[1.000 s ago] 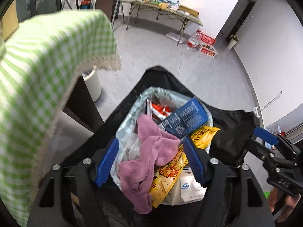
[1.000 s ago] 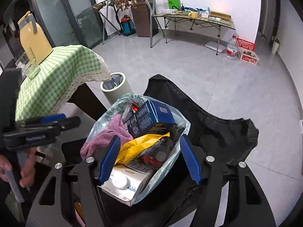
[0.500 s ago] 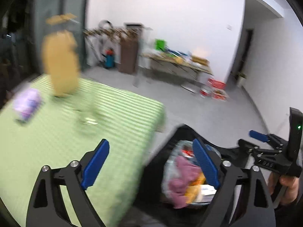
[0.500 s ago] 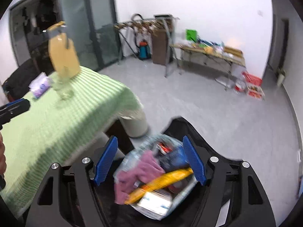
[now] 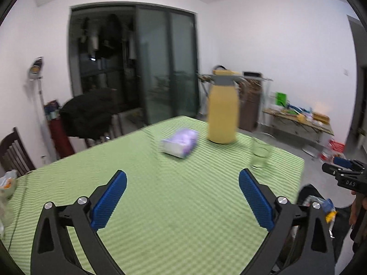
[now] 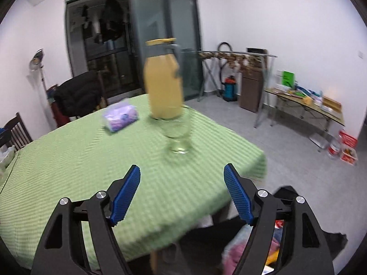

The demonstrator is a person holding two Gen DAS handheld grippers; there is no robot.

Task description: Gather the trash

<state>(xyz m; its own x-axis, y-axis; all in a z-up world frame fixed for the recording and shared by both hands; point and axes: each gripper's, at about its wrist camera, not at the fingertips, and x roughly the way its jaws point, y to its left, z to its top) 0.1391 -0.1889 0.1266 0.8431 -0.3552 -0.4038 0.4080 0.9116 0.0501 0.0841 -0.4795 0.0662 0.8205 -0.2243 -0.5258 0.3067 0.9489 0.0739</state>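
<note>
My left gripper [image 5: 182, 174] hovers above the green checked table [image 5: 160, 217], its jaws opening with nothing between them. My right gripper [image 6: 181, 167] is open and empty over the table's near corner; it also shows in a person's hand at the left wrist view's right edge, right gripper [image 5: 344, 171]. The clear trash bag [image 6: 243, 233], holding a pink cloth [image 6: 234, 254] and packets, sits low beside the table; a bit of the bag [image 5: 325, 208] shows by the left gripper's right finger. A pale crumpled item [image 5: 8, 182], blurred, lies at the table's left edge.
On the table stand a yellow jug [image 6: 164, 87], a clear glass [image 6: 179, 137] and a purple tissue pack [image 6: 120, 116]. A wooden chair [image 5: 13, 153] stands at the left. A chair draped with a black coat [image 6: 78, 94] stands behind. A cluttered folding table [image 6: 305, 105] is at the far right.
Both grippers rose from the trash bag and swung left over the table. The bag dropped to the lower right of both views. The left jaws widened.
</note>
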